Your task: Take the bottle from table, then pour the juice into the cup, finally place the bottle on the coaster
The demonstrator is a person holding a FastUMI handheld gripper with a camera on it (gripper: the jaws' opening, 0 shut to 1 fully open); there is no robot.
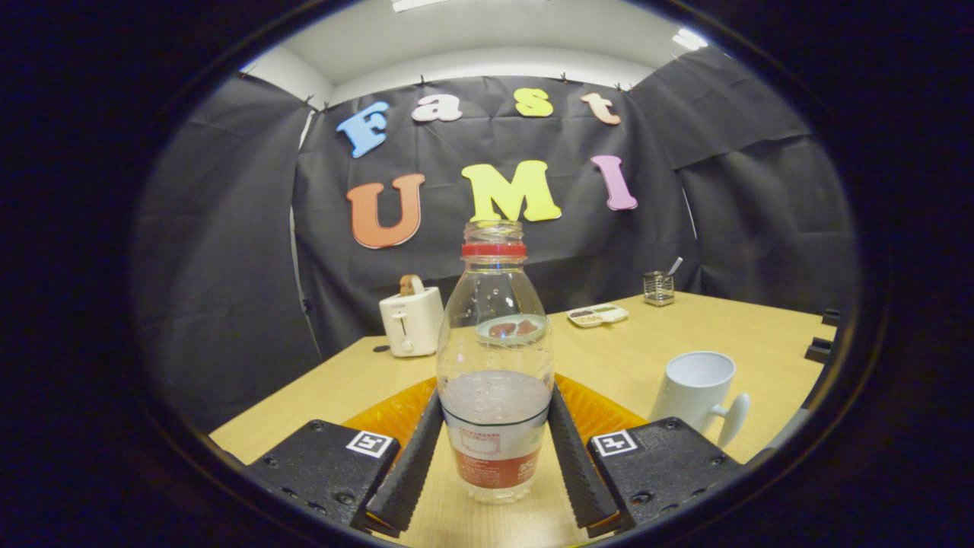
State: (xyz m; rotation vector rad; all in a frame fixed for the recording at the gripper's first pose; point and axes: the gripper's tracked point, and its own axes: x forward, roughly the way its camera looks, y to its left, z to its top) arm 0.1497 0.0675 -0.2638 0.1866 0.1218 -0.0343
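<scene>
Between the hand-held gripper (494,449) fingers stands the bottle (494,365) (contact unclear).

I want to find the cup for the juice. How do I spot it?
Start at the wooden table. Near its middle, the tool has its fingers against the sides of a clear bottle over an orange coaster. Right of the bottle stands the cup, the sole white mug with a handle; the other white thing, the toaster, is boxy.
</scene>
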